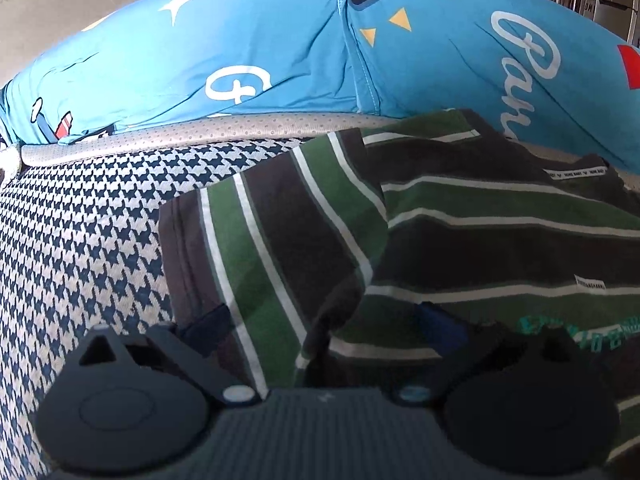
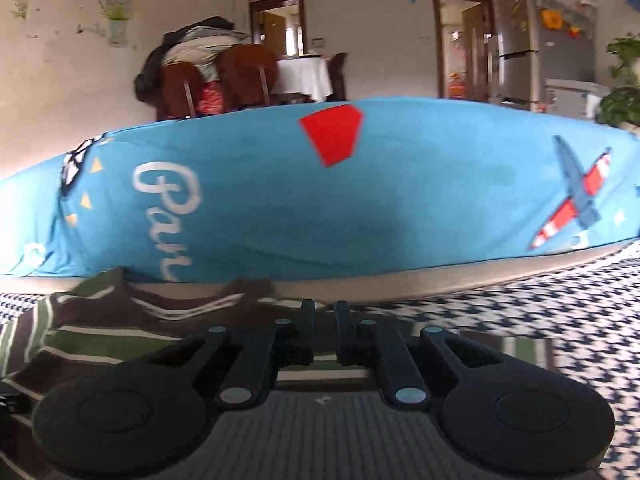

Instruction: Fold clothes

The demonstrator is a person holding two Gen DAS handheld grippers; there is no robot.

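A shirt (image 1: 480, 240) striped in green, brown and white lies flat on a houndstooth cover (image 1: 80, 240). One sleeve (image 1: 280, 220) is folded inward across the body. My left gripper (image 1: 322, 326) hangs low over the shirt with its jaws wide apart, and a ridge of cloth lies between them without being pinched. In the right wrist view the shirt (image 2: 100, 332) sits at lower left. My right gripper (image 2: 323, 320) hovers above the shirt's edge, its fingers (image 2: 308, 328) a narrow gap apart, with nothing between them.
A big blue printed cushion (image 2: 360, 208) with a grey piped edge (image 1: 200, 134) runs along the far side of the shirt. Bare houndstooth cover (image 2: 540, 320) extends to the right. Far behind stand wooden chairs (image 2: 244, 76), a fridge (image 2: 540, 52) and a plant (image 2: 624, 100).
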